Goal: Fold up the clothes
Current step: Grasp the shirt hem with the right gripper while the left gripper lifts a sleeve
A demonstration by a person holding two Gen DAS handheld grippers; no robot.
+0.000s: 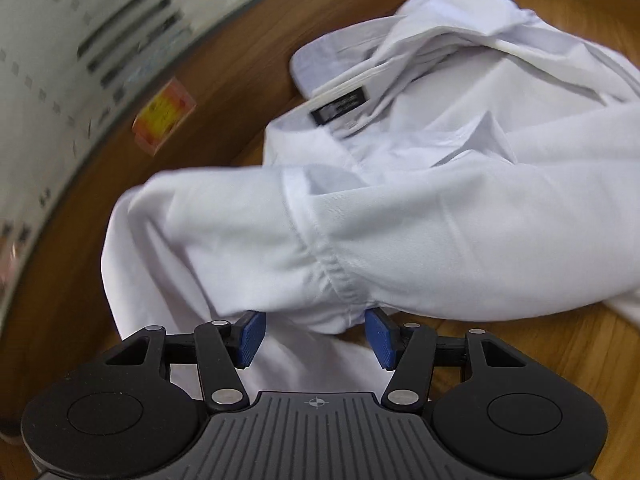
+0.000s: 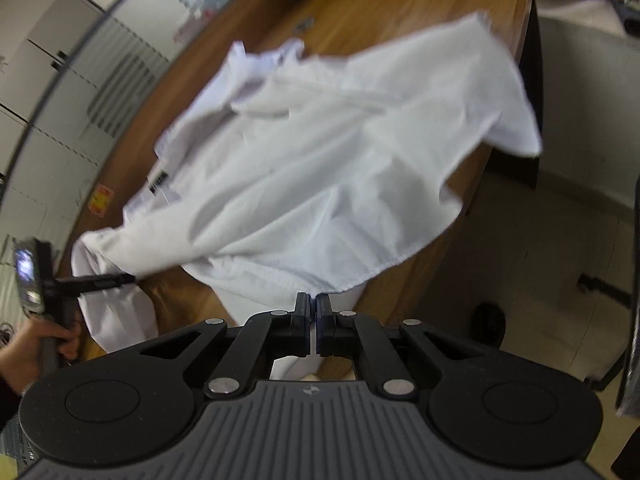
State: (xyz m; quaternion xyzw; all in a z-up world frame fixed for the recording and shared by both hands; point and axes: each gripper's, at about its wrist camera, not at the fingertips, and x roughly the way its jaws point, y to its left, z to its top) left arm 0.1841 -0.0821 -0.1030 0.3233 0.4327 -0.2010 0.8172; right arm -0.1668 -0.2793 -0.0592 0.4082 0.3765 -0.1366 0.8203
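Note:
A white collared shirt [image 1: 440, 208] lies crumpled on the wooden table [image 1: 224, 92], its black neck label [image 1: 340, 106] facing up. My left gripper [image 1: 316, 336] is open, its blue pads [image 1: 252, 338] wide apart on either side of a bunched sleeve seam. In the right wrist view the shirt [image 2: 340, 160] is lifted and stretched toward me, one corner hanging past the table's right edge. My right gripper [image 2: 313, 308] is shut on the shirt's hem. The left gripper [image 2: 120, 279] shows at the far left by the sleeve, held by a hand [image 2: 48, 344].
An orange and yellow sticker [image 1: 164, 116] is stuck on the table near its curved far edge. The table [image 2: 380, 8] ends on the right, with grey floor and a chair castor [image 2: 486, 322] beyond. White cabinets [image 2: 52, 92] line the wall at left.

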